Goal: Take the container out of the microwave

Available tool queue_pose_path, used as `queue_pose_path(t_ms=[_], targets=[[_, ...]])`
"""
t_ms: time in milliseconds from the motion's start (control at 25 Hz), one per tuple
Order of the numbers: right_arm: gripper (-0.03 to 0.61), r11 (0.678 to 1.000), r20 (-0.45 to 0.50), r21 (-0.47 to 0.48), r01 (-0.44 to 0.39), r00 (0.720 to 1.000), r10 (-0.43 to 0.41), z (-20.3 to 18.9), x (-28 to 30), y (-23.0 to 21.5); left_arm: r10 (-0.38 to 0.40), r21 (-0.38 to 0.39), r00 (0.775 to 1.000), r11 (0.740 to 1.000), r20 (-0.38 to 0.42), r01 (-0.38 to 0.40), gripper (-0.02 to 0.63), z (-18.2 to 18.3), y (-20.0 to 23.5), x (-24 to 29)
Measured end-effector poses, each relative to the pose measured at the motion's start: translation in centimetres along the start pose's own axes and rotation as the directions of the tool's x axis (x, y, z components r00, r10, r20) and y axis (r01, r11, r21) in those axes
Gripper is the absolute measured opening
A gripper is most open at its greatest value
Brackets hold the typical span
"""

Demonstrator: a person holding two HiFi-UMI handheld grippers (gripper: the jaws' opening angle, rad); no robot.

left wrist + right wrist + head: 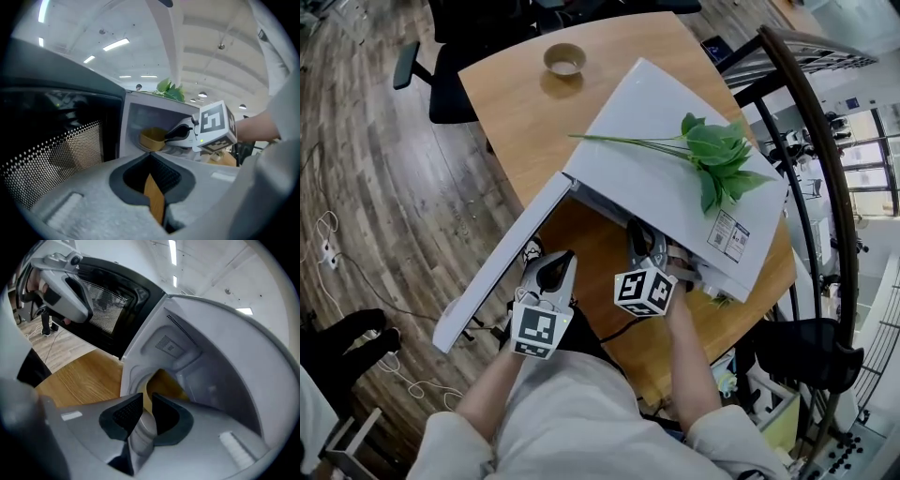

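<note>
A white microwave point(661, 178) stands on the wooden table point(511, 112), its door point(502, 262) swung open to the left. Inside sits a tan container point(151, 138), seen in the right gripper view as a yellowish bowl point(169, 383). My right gripper point(639, 236) reaches into the cavity. In its own view the right gripper point(145, 409) has the bowl's rim between nearly closed jaws. My left gripper point(555, 264) hangs in front of the open door, outside the cavity. In its own view the left gripper point(153, 182) shows a narrow gap holding nothing.
A green leafy sprig point(712, 155) lies on top of the microwave. A small round bowl point(564, 60) sits at the table's far end, by a black office chair point(441, 66). The door's dark mesh window point(56, 140) fills the left of the left gripper view.
</note>
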State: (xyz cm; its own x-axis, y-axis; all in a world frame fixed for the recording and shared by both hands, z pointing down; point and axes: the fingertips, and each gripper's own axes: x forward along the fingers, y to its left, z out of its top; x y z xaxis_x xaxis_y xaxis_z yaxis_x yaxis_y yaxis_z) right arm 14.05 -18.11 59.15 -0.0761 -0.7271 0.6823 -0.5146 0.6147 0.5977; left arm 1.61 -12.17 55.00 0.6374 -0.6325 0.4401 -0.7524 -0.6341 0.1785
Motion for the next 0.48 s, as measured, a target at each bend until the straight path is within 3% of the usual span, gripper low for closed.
queue_pose_path(t_ms=[480], targets=[[0.106, 0.992, -0.071, -0.118, -0.039, 0.997, 0.030, -0.6, 2.7, 0.0, -0.015, 0.013, 1.000, 1.000, -0.021, 0.015, 0.003, -0.1, 0.0, 1.1]])
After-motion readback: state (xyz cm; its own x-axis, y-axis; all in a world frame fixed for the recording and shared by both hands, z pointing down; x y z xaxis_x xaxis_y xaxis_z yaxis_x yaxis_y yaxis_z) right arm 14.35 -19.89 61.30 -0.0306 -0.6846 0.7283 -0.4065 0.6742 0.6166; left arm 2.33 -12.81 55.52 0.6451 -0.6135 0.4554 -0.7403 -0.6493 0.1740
